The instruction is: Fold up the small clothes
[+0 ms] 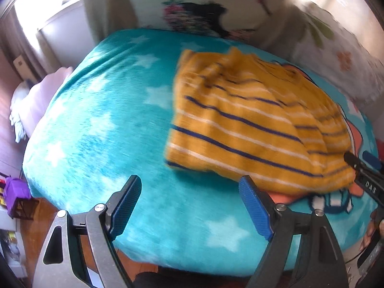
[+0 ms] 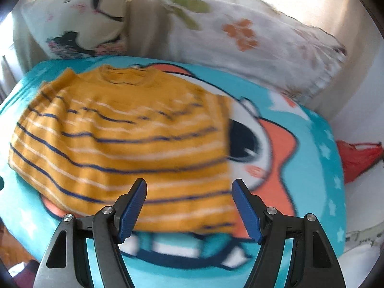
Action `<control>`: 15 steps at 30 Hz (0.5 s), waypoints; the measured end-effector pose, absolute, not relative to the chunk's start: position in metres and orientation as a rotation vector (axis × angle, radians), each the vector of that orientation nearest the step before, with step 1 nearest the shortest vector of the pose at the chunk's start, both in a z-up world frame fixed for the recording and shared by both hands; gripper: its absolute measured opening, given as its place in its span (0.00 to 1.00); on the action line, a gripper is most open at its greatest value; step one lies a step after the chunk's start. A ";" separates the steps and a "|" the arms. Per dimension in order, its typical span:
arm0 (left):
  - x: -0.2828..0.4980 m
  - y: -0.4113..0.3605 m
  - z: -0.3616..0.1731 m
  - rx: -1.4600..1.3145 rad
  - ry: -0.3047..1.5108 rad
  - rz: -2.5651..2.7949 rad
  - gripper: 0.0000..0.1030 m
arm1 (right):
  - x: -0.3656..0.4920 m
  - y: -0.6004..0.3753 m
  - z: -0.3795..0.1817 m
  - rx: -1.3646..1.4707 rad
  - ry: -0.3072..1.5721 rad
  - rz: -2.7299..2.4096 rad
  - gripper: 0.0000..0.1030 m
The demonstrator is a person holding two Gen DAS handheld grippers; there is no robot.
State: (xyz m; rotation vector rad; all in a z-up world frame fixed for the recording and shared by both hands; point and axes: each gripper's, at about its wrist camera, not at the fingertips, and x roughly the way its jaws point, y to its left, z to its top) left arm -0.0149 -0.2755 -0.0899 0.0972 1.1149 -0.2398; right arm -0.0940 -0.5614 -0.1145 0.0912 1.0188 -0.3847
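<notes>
A small mustard-yellow shirt with navy and white stripes [image 1: 252, 124] lies folded on a turquoise star-print blanket [image 1: 108, 124]. My left gripper [image 1: 190, 206] is open and empty, hovering over the blanket just in front of the shirt's near-left corner. The right gripper [image 1: 364, 168] shows at the right edge of the left wrist view, by the shirt's near-right corner. In the right wrist view the shirt [image 2: 124, 144] lies with its collar at the far side, and my right gripper [image 2: 189, 208] is open and empty over its near hem.
The blanket [image 2: 319, 168] has a cartoon fish print. Floral pillows [image 2: 252, 40] lie along the back. A red item [image 2: 357, 158] lies at the right. A pink-white bundle [image 1: 31, 105] and a purple object [image 1: 15, 194] sit left, off the bed's edge.
</notes>
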 end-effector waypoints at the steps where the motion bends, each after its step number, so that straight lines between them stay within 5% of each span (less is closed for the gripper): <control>1: -0.007 -0.268 -0.091 0.092 1.117 -0.234 0.80 | -0.088 -0.554 -0.114 0.097 1.021 -0.367 0.75; 15: 0.061 -0.227 -0.137 -0.036 1.238 -0.353 0.80 | 0.058 -0.449 -0.126 0.358 1.134 -0.002 0.75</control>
